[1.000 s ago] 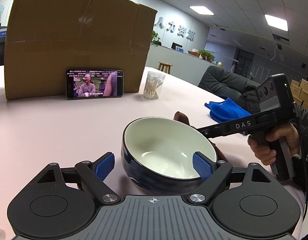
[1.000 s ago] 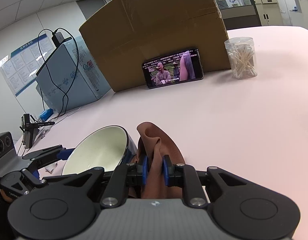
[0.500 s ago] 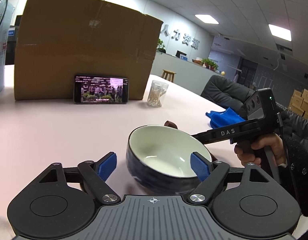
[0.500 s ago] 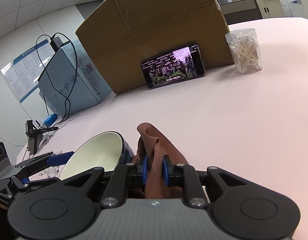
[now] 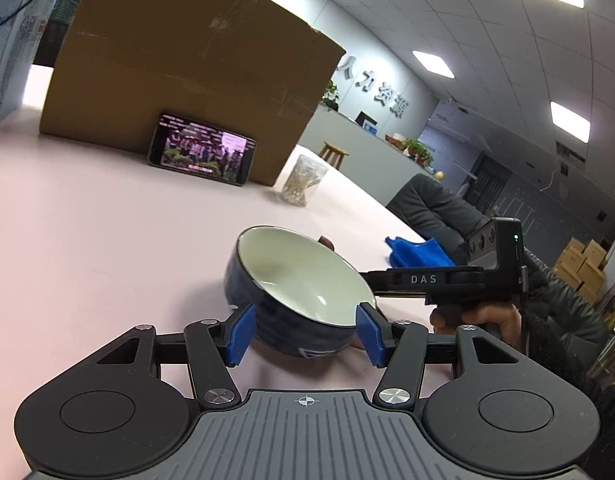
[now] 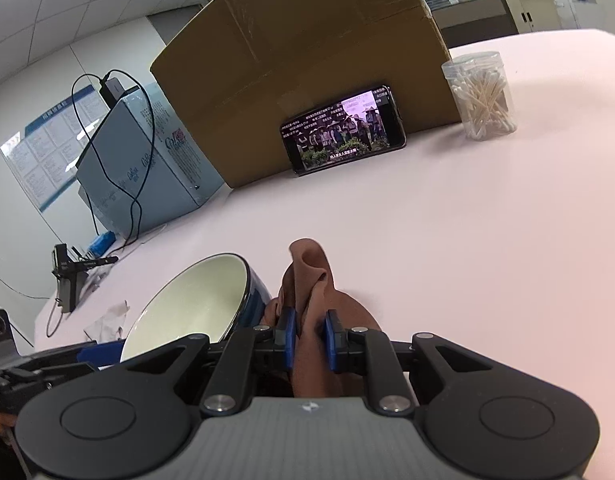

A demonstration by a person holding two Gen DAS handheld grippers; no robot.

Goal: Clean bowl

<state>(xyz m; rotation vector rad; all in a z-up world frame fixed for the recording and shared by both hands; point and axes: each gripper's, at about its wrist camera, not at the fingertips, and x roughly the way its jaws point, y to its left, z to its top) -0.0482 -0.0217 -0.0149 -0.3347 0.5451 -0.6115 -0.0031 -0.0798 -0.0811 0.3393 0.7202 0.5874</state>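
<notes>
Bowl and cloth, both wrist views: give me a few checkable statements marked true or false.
1. The right gripper is shut on the brown cloth. True.
2. The bowl is white inside and dark blue outside. True.
3. The brown cloth lies inside the bowl. False: it is outside, beside the bowl's wall.
4. The phone lies flat on the table. False: it leans against the cardboard box.
5. The left gripper has the bowl between its fingers. True; the jaws have just been closing.
</notes>
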